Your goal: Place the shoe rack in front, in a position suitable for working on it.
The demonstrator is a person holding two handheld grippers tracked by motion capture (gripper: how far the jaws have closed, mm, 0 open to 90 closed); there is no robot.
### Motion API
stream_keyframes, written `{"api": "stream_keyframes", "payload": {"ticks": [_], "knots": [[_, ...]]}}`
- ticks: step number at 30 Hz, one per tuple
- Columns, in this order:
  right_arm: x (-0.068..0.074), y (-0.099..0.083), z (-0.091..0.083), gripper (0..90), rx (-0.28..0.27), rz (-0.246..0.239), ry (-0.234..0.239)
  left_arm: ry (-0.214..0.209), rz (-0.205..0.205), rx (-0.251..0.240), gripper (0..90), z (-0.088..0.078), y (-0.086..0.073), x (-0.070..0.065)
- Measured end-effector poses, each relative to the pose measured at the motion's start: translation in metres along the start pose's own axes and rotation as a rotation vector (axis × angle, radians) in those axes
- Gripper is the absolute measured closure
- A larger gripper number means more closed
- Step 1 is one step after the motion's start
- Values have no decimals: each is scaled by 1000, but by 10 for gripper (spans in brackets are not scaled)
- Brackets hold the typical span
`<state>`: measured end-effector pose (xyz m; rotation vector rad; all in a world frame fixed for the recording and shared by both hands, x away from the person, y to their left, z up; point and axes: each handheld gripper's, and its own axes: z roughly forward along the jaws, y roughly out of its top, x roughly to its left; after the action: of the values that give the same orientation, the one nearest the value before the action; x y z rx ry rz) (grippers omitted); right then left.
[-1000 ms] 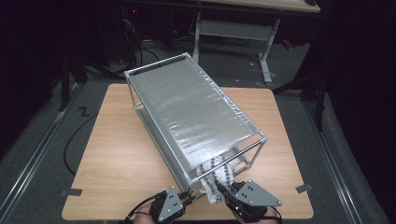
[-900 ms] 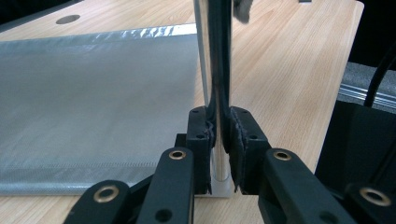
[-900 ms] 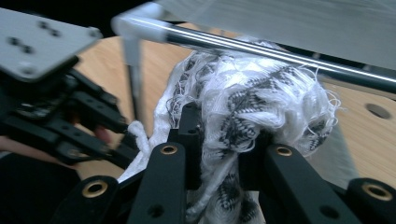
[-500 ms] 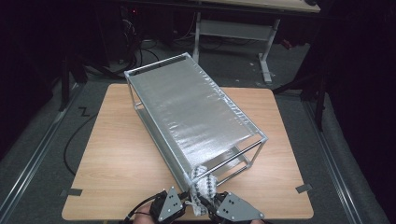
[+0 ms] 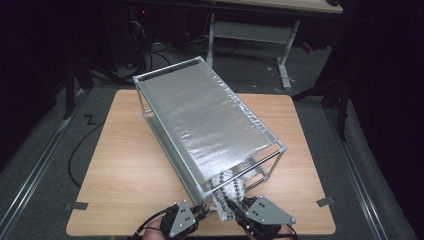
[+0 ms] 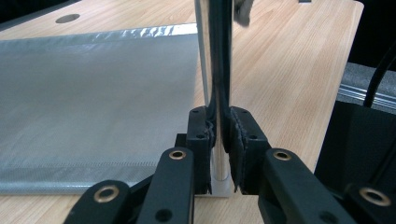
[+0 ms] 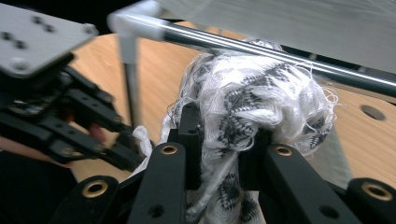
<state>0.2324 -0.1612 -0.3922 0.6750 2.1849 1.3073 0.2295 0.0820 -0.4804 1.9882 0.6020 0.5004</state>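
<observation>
White cloth, black zigzag pattern; silver rack; black tongs.

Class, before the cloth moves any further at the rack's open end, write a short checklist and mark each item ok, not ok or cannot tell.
1. Right gripper shut on the cloth: ok.
2. Left gripper clamped on the rack's corner post, steadying it: ok.
3. Rack standing fully on the table: ok.
4. Cloth free of the rack's top bar: not ok, it presses against the bar.
5. Loose threads caught on the frame: cannot tell.
</observation>
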Motion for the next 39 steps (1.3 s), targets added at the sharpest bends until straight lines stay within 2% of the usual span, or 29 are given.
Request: {"api": "stream_keyframes", "payload": {"ticks": [11,23,24,27,30,39], "knots": [[-38,-10,-5,762,3,73,-104,1,0,4,790,-2,-1,0],[-87,-23,-13,763,-2,201,-221,6,-21,3,791,-9,-4,-1],[-92,-25,-14,763,-2,214,-230,10,5,19,791,-10,-4,1],[-102,-28,-15,763,-4,243,-247,11,5,19,791,-12,-4,1],[-106,-30,-16,763,-4,257,-251,13,3,19,791,-12,-5,1],[-102,-29,-18,762,-4,249,-251,8,2,19,791,-12,-5,2]]}}
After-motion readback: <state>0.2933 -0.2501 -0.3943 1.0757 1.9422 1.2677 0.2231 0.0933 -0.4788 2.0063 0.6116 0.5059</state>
